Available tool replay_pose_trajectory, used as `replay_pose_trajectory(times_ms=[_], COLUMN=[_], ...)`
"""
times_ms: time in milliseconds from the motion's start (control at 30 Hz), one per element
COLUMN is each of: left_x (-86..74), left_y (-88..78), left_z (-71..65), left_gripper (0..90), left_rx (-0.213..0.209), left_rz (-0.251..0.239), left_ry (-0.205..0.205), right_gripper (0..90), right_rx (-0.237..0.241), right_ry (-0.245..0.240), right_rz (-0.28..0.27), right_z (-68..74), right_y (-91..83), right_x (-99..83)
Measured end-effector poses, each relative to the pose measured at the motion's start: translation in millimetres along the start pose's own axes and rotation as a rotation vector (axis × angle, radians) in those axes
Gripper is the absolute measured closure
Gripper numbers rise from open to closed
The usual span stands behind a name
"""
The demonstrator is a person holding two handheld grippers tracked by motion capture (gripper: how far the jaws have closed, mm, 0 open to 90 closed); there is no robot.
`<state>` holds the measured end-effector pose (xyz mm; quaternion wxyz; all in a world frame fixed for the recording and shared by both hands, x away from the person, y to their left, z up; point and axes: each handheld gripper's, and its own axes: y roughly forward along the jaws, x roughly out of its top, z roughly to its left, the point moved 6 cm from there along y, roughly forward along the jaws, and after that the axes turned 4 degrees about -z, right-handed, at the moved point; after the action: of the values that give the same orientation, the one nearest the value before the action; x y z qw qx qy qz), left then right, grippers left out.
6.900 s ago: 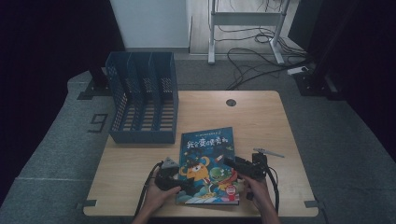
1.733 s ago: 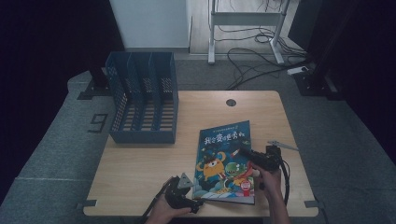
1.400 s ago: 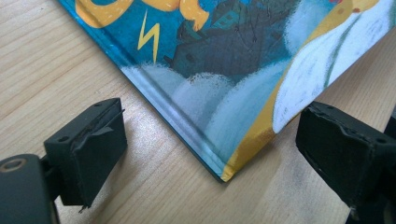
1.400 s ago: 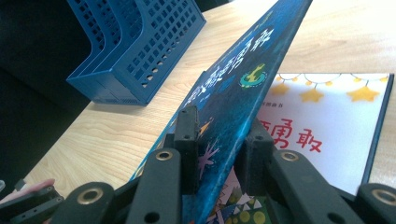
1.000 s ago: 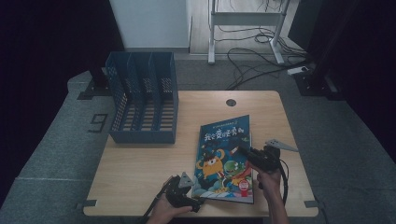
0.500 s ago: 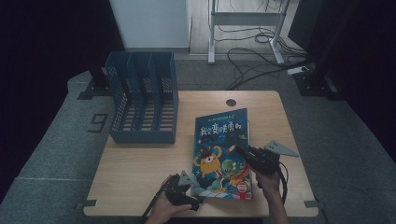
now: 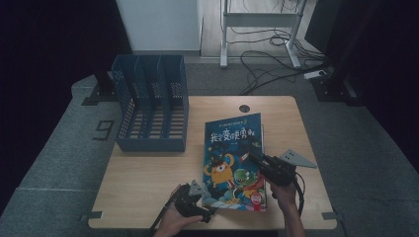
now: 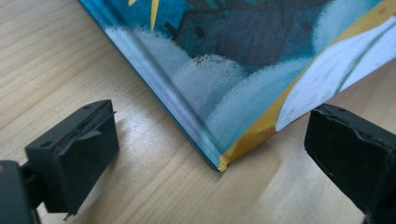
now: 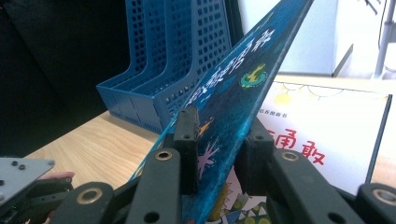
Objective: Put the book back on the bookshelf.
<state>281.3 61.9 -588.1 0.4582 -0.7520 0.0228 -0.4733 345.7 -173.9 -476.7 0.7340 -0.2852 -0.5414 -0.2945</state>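
Observation:
A picture book (image 7: 232,153) with a dark blue cover and cartoon monsters lies on the wooden table (image 7: 148,173), right of centre. My right gripper (image 7: 253,160) is shut on the front cover's right edge. In the right gripper view that cover (image 9: 233,102) stands raised between the jaws of the right gripper (image 9: 219,140), and a white inner page (image 9: 327,126) shows beneath. My left gripper (image 7: 205,208) is open at the book's near left corner. In the left gripper view the book corner (image 8: 243,70) lies on the table between the spread jaws of the left gripper (image 8: 210,149), untouched by either.
A blue slotted file rack (image 7: 150,111) stands at the table's back left, also seen behind the cover as the rack (image 9: 177,60). A round cable hole (image 7: 244,108) sits near the far edge. Bare wood lies left of the book.
The book has shifted right and turned more upright. My right gripper has raised the cover's right edge. My left gripper has come off the cover to the near left corner.

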Motion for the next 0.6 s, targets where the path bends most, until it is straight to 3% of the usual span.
replay_pose_trajectory(times_ms=[300, 600], left_x=[4.6, 3.7], left_y=[3.3, 2.2], left_z=[7.9, 7.9], left_gripper=[0.6, 3.4], left_rx=[0.017, 0.034], left_rz=[0.010, 0.015], left_ry=[-0.005, 0.008], right_gripper=[71.9, 71.8], right_rx=[-0.006, -0.004], right_ry=[-0.075, -0.083], right_rz=[-0.057, -0.063], right_z=[8.2, 7.9], right_y=[-3.4, -3.9], right_x=[6.4, 5.7])
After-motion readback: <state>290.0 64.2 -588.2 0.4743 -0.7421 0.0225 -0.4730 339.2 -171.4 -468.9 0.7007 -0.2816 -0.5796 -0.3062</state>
